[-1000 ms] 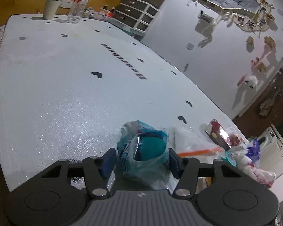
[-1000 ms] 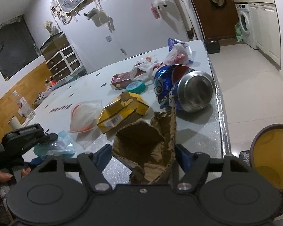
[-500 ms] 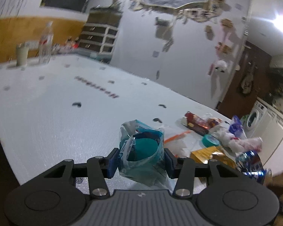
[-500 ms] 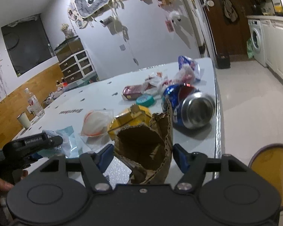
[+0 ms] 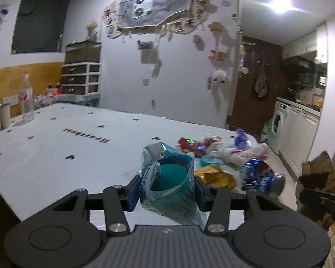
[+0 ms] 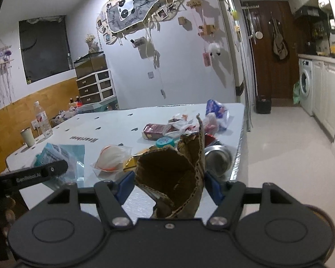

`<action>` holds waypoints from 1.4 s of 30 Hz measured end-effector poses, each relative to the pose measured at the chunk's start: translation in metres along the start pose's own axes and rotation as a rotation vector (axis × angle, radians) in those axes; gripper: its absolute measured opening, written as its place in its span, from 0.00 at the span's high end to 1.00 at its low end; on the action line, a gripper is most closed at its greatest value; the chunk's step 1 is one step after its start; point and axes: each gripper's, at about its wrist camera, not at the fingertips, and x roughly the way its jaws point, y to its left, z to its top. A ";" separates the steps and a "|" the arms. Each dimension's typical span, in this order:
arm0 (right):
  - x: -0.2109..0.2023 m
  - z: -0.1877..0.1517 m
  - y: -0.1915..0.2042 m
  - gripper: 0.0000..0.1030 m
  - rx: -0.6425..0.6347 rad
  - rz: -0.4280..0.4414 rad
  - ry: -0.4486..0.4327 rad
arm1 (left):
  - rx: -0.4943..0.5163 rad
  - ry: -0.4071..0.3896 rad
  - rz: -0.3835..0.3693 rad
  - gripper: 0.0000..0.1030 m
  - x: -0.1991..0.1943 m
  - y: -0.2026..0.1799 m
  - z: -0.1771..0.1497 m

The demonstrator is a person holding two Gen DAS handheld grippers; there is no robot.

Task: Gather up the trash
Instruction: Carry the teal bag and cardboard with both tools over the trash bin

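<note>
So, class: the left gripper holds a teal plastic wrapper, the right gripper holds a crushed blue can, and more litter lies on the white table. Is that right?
Not quite. The right gripper holds a torn piece of brown cardboard, as the right wrist view shows; the blue can lies on the white table. The left gripper does hold the teal plastic wrapper.

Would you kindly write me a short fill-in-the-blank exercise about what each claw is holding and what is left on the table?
1. The left claw is shut on a crumpled ____ plastic wrapper.
2. The right claw grips a torn piece of ____.
3. The dented drink can lies on its ____ near the table edge.

Missing words: teal; cardboard; side
</note>
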 end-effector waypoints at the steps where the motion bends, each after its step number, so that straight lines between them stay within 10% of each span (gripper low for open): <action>1: -0.004 0.001 -0.001 0.32 -0.010 -0.011 -0.008 | 0.014 -0.006 -0.002 0.52 -0.003 -0.005 0.000; 42: -0.103 -0.023 -0.167 0.32 0.018 -0.376 -0.076 | 0.247 0.029 -0.375 0.52 -0.008 -0.227 -0.037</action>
